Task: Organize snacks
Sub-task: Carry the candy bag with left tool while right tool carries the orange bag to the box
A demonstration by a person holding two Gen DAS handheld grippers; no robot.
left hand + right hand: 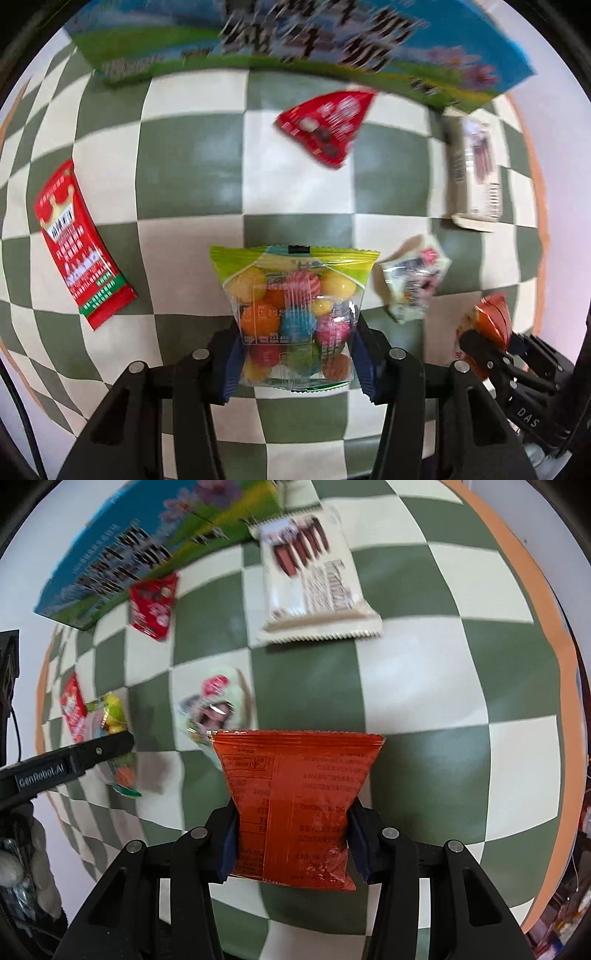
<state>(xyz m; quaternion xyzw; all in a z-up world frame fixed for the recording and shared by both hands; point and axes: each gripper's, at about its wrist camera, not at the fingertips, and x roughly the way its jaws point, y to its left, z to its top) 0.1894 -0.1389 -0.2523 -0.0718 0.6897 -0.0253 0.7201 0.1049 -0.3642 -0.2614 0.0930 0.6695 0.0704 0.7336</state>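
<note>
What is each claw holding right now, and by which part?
Left claw: the clear candy bag, pinched across its lower half. Right claw: the orange snack packet, pinched at both side edges near its lower end.

1. You have a clear candy bag (pixel 295 314) with a yellow-green top seam, full of coloured balls, hanging pinched at its lower part, clear of the cloth.
2. You have an orange-red foil packet (pixel 295 805), printed back facing the camera, squeezed at its waist, serrated seam away from you.
3. Lying flat on the checked cloth: long red sachet (pixel 79 245), red triangular packet (pixel 325 125), white wafer pack (pixel 314 579), small pale crumpled packet (pixel 415 282).
4. Blue-green box (pixel 295 44) stands at the far edge.
</note>
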